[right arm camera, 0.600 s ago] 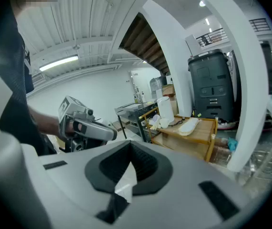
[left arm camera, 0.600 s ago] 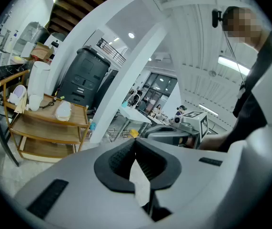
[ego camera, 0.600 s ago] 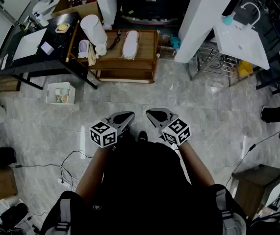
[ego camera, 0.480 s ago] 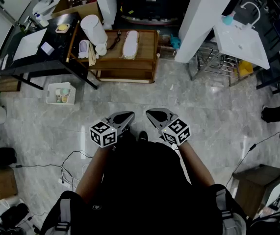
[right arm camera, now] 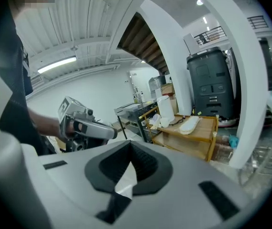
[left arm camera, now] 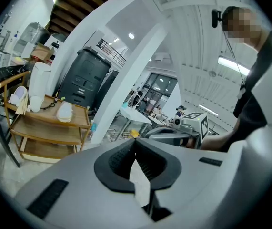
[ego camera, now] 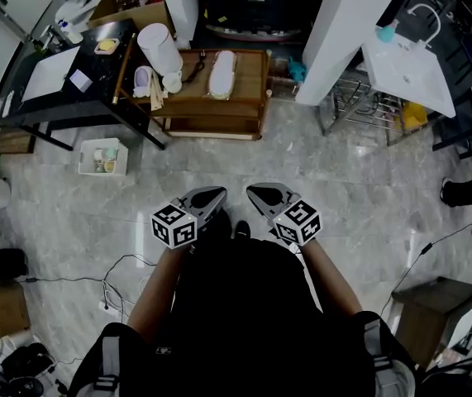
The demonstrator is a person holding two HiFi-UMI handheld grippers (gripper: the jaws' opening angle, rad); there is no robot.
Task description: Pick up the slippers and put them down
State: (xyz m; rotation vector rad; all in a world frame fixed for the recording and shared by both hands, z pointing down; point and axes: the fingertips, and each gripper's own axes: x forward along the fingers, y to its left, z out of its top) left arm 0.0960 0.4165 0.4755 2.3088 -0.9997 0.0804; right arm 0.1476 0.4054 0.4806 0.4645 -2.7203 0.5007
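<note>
Floor (ego camera: 343, 180): grey marble-look tile, glossy, reflects lights. Shelf (ego camera: 248, 98): light wood, matt, smooth. Slipper (ego camera: 220, 74) on it: white, looks like soft cloth. Bench (ego camera: 102, 71): black top, slight sheen. Left gripper (ego camera: 217, 193), right gripper (ego camera: 252, 191): matt grey plastic shells, black ribbed rubbery pads (left arm camera: 148, 164). Wire rack (ego camera: 355, 106): bare shiny metal.

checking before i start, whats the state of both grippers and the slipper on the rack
left gripper: shut, empty
right gripper: shut, empty
white slipper: lying flat on top of the wooden rack, untouched
</note>
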